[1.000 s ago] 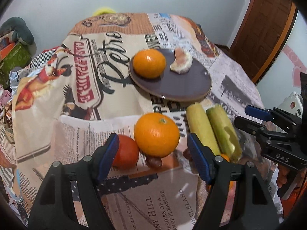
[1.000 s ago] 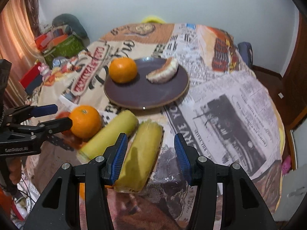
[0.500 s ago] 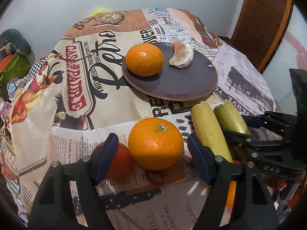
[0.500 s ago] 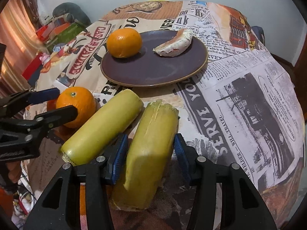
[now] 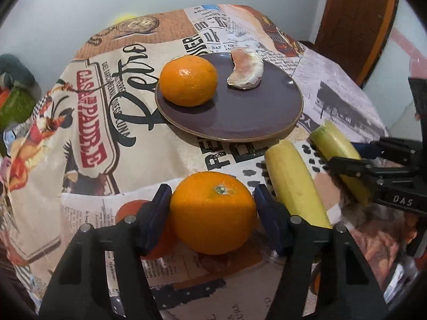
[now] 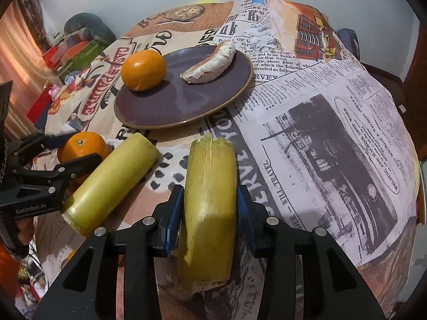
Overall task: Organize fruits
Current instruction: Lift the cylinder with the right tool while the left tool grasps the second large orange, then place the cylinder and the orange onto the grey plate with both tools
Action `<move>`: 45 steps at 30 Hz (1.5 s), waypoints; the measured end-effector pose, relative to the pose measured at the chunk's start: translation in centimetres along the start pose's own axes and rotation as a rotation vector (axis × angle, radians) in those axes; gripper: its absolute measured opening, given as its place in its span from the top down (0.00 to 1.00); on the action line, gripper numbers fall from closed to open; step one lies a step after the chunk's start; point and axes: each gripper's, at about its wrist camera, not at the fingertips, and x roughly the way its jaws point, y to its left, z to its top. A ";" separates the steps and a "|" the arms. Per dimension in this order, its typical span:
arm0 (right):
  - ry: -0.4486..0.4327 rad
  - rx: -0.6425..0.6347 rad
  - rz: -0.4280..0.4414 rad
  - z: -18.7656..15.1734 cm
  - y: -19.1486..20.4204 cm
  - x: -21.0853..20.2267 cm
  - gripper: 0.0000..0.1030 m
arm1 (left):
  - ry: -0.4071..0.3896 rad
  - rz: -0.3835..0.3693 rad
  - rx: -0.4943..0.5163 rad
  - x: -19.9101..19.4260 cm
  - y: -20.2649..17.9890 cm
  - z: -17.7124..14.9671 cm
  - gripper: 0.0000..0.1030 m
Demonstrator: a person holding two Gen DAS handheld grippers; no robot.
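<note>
Orange fruit (image 5: 213, 216), purple plate (image 5: 240, 117)

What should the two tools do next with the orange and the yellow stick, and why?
Probably lift both. The left tool has just been closing, its pads hugging the near orange; the right tool has just been closing onto the split yellow stick. The purple plate beyond still has bare room.

Left gripper (image 5: 212, 208) pitched steeply downward, blue pads against both flanks of an orange (image 5: 212, 216), jaws having just been closing. Right gripper (image 6: 210, 208) at a like downward tilt, pads pressed on the sides of a yellow-green stalk piece (image 6: 208, 208), its jaws also just closing. The two tools sit side by side, each visible in the other's view.
</note>
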 end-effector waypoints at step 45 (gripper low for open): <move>-0.191 -0.112 0.027 7.6 1.8 -2.8 0.67 | -0.102 -0.037 -0.120 -0.4 0.1 6.7 0.39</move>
